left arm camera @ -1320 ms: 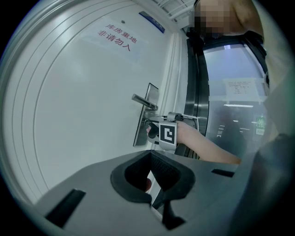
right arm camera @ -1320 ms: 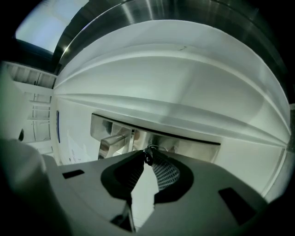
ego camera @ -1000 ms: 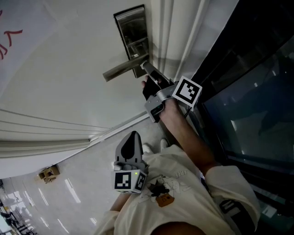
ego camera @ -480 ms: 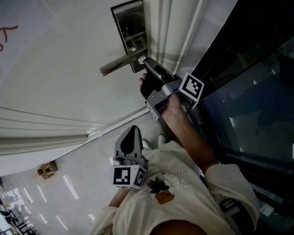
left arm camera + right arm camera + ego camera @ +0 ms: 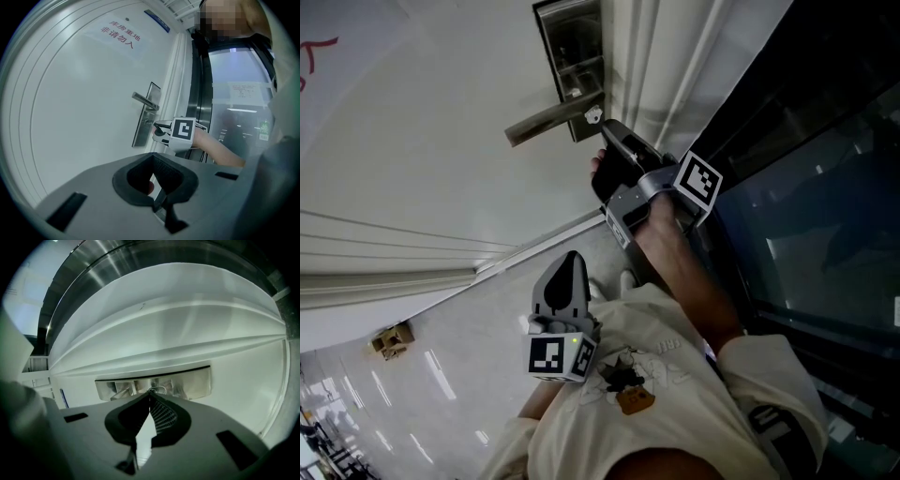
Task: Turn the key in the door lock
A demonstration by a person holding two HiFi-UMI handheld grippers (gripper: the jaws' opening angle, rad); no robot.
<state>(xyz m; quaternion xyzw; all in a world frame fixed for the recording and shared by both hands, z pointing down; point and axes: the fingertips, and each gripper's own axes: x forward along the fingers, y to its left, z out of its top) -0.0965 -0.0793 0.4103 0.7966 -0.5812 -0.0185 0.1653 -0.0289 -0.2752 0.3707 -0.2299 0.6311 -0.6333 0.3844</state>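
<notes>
White door (image 5: 412, 141) — lever handle (image 5: 546, 120) juts just above key (image 5: 593, 115) in lock plate (image 5: 572, 47).

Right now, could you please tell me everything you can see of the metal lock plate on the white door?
The tall rectangular brushed-metal lock plate lies flat on the white door, close to its edge, grey and reflective. A straight metal lever handle juts from it. Below the lever a small looped metal key stands in it. The right tool, its jaws just closed, has its tips at that key; whether they pinch it is unclear.
</notes>
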